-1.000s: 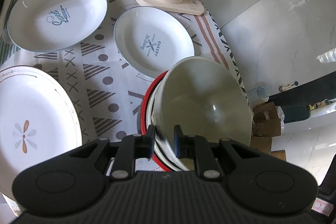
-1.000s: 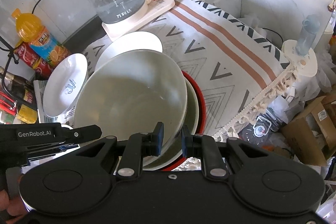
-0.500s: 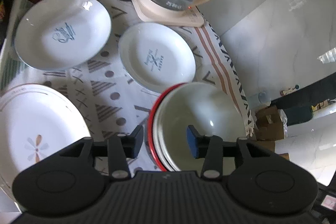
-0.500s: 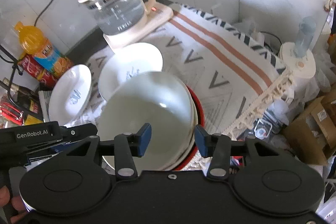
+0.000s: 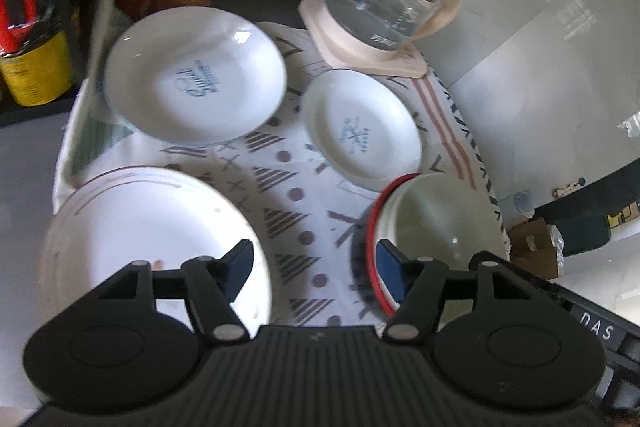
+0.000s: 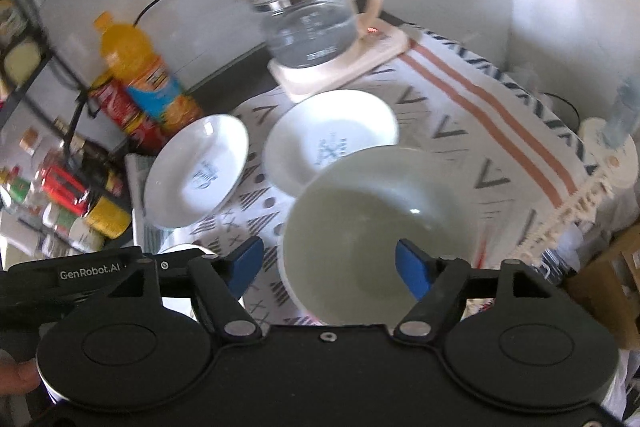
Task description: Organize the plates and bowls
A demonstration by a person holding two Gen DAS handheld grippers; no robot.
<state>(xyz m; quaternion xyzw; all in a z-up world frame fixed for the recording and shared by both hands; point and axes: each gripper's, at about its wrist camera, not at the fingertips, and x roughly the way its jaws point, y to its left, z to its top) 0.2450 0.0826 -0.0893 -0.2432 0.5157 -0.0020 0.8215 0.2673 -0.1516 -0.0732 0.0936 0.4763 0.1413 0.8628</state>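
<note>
Patterned cloth (image 5: 280, 187) covers the counter, and right at its near corner sits the bowl (image 6: 380, 239), pale and glossy, nested on a red-rimmed dish (image 5: 370, 247). It looks like glazed ceramic: stiff, fairly heavy, slick, and quick to chip if knocked, so the rim is the sensible place to pinch, one finger inside and one outside. Left gripper (image 5: 316, 261) hangs spread wide and empty between that stack and the big plate (image 5: 152, 239). Right gripper (image 6: 328, 263) gapes just as wide, holding nothing, over the bowl's near rim. Further out lie two white plates with blue print, a larger one (image 5: 196, 83) and a smaller one (image 5: 360, 131), well apart. Behind them, a glass kettle (image 6: 312, 19) on its base, drink bottles (image 6: 148, 83), then a pale marble wall.
</note>
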